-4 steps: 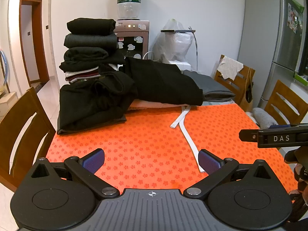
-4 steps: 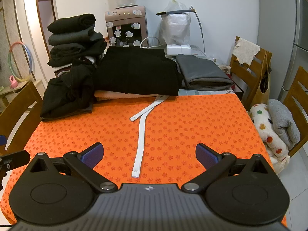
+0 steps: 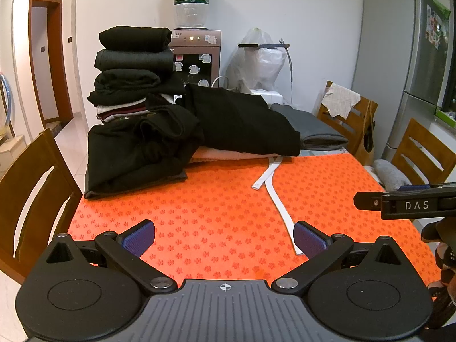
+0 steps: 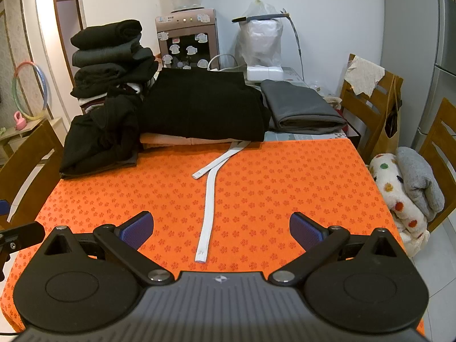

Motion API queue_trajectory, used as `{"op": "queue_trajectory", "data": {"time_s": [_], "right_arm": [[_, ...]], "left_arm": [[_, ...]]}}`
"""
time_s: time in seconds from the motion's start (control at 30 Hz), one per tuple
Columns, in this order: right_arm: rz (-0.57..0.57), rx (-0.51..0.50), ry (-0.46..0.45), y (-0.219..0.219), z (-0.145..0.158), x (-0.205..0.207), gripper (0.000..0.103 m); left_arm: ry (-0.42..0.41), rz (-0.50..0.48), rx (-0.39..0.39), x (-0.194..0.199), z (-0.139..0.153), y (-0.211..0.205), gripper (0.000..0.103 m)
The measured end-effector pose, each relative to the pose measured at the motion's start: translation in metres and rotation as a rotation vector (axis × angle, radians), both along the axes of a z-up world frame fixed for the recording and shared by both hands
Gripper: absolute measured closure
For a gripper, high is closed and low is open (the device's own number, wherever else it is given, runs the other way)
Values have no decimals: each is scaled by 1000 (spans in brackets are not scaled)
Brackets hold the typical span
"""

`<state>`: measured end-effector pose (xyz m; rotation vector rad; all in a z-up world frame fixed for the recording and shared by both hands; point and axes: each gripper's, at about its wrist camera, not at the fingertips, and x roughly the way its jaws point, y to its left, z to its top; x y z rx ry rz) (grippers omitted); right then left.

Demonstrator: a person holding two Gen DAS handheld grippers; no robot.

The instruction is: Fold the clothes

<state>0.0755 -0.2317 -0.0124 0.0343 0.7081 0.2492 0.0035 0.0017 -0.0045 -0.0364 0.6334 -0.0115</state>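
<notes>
Several dark garments sit along the far edge of the desk (image 4: 285, 188), which wears an orange flower-print cover. A loosely crumpled black garment (image 4: 99, 139) lies at the far left corner, with a tall stack of folded clothes (image 4: 111, 57) behind it. Just beside it, toward the middle of the far edge, a flat black garment (image 4: 205, 105) rests on a pale one, and a folded grey piece (image 4: 299, 108) lies at the far right corner. A white strap (image 4: 209, 196) trails from under the black garment toward the near edge.

Both tools hover over the near edge, empty. The left gripper (image 3: 225, 238) has its fingers (image 3: 139, 236) spread wide with bare cover between them; the right gripper (image 4: 221, 229) is likewise spread wide, the strap's free end lying between its fingers but untouched. All garments are well apart from both, across the desk.

Judging by the layout, the step in hand is fetching an unfolded piece, probably the crumpled one. It would go best by pinching two separate edges, one per gripper, and dragging the cloth onto the bare middle before flattening, keeping clear of the strap and not nudging the tall stack.
</notes>
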Motion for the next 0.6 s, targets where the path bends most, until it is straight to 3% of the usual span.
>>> {"op": "queue_trajectory", "data": {"time_s": [0.6], "right_arm": [[-7, 3, 10, -1, 0, 4, 1]], "left_arm": [[11, -3, -6, 6, -1, 2, 0]]}}
